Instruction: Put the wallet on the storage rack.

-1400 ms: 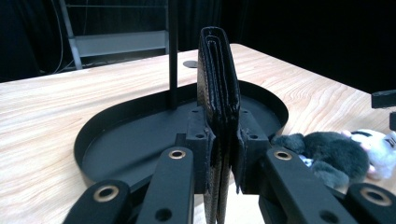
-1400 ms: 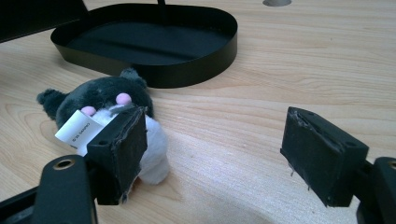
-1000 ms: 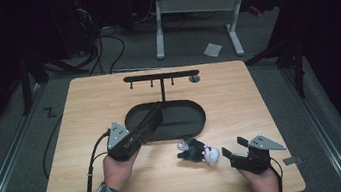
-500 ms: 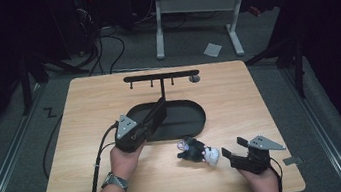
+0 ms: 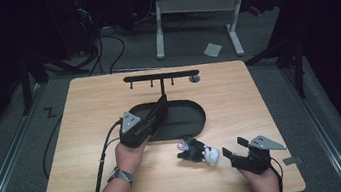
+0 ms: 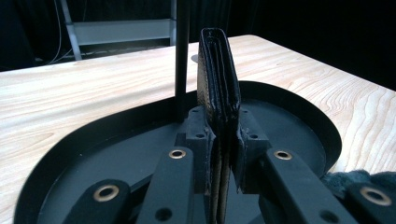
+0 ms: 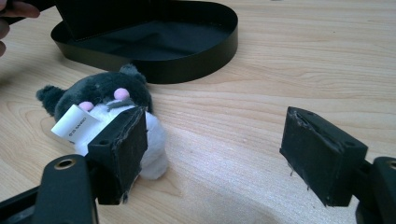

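My left gripper point(image 5: 156, 112) is shut on a black leather wallet point(image 5: 161, 106), held edge-up over the black oval tray point(image 5: 190, 122). In the left gripper view the wallet point(image 6: 218, 79) stands clamped between the jaws of my left gripper point(image 6: 223, 140), above the tray floor point(image 6: 116, 163). A small dark grey and white plush toy point(image 5: 197, 150) lies on the table in front of the tray. My right gripper point(image 5: 233, 152) rests open just right of it. In the right gripper view the plush point(image 7: 102, 95), with a white tag, sits beside the left jaw of my right gripper point(image 7: 215, 149).
A black T-shaped stand point(image 5: 160, 76) with small hooks rises behind the tray; its post point(image 6: 182, 56) stands just beyond the wallet. The wooden table point(image 5: 260, 103) ends a little behind the stand. Cables and a desk frame lie on the floor beyond.
My left gripper has carried the wallet to the right and farther out over the tray. The right gripper and the plush have stayed put.
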Demonstrator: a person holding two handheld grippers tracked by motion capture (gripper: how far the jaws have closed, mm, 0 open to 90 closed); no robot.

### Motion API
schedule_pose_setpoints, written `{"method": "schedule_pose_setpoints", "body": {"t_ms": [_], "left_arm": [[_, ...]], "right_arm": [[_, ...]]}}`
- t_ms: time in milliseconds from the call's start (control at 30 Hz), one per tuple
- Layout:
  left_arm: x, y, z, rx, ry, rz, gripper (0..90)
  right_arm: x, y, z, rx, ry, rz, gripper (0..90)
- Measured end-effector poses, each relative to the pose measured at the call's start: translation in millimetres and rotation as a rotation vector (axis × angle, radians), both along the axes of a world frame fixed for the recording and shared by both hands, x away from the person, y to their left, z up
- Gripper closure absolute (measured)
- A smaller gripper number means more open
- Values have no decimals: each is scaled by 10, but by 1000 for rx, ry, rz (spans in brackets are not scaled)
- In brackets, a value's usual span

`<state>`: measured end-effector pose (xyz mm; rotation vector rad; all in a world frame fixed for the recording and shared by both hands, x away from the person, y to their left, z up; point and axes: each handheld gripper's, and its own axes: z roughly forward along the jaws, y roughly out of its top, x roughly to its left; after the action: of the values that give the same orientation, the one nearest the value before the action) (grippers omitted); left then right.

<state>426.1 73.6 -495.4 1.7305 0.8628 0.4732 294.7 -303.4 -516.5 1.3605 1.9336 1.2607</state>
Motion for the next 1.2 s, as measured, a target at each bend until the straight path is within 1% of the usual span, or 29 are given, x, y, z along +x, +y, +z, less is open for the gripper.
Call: {"method": "schedule_pose_setpoints", "body": {"t_ms": [133,200,233,433,533,633,700,833,900,1000,1133,1200], "left_arm": [[-14,-48,-21,8,-5,-6,793],[-23,-66,-33,27,-13,-6,793],[-22,-78,-43,29,-9,-13,793],[-18,-108,-90,61,-7,-17,793],[-25,-101,-106,60,-9,-15,791],[-29,-69,-130,57,4,11,783],[-30,-38,-155,67,18,29,771],[-36,24,-183,75,28,55,755],[-39,44,-184,76,26,57,750],[-42,54,-179,93,20,62,738],[-39,74,-175,112,19,83,684],[-33,94,-168,113,21,102,642]], "right_arm": [[4,4,-1,-1,0,-1,230],[5,7,-2,-2,-1,2,230],[4,10,-3,-3,0,3,230],[2,10,-4,-4,-1,4,231],[2,9,-4,-3,-4,3,233],[7,19,-14,-4,1,6,233],[10,28,-19,-6,2,10,233],[9,44,-23,-8,7,11,233],[11,50,-28,-5,8,13,233],[16,57,-33,-9,11,14,233],[18,62,-36,-9,11,17,233],[18,64,-37,-9,11,18,233]]}}
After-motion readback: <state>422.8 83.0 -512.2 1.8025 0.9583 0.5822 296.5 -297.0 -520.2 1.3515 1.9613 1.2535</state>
